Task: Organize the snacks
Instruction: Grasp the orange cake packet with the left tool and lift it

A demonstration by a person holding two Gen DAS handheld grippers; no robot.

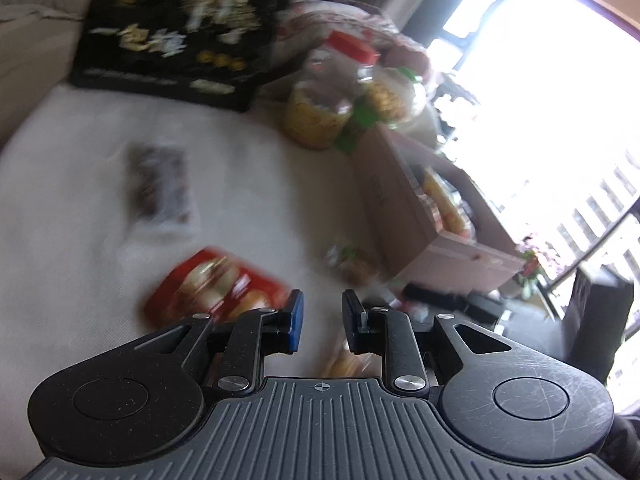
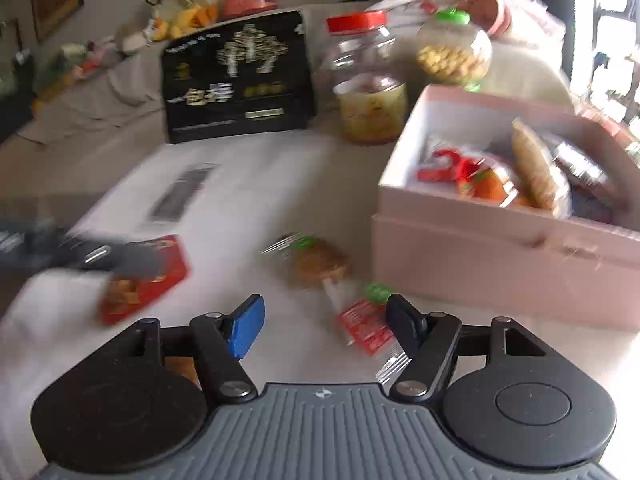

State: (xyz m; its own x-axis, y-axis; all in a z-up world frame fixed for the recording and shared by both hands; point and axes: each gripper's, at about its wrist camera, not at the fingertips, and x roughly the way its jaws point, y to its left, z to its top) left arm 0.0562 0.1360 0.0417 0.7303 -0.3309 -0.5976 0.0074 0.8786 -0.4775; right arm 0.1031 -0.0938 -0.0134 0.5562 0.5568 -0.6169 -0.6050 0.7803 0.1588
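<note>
No label reads clearly to us. Our left gripper (image 1: 322, 322) is closed and empty; right gripper (image 2: 326, 326) fingers open over a red packet (image 2: 362, 326) beside the pink box (image 2: 480, 256).

The left wrist view looks forward and down along its tongs (image 1: 322, 322), close above the pale surface (image 1: 80, 200), facing a bright window, and it is badly blurred. The right wrist view also tilts down past its own tongs (image 2: 326, 326), near the same surface, facing a wall with framed pictures. Both views share the black printed box (image 1: 176, 36), the red-lidded jar (image 1: 320, 108), the green-lidded jar (image 1: 394, 96), the pink box (image 1: 436, 232) and the red snack packet (image 1: 216, 288). The blurred dark shape at the right view's left edge is probably the left tongs.
</note>
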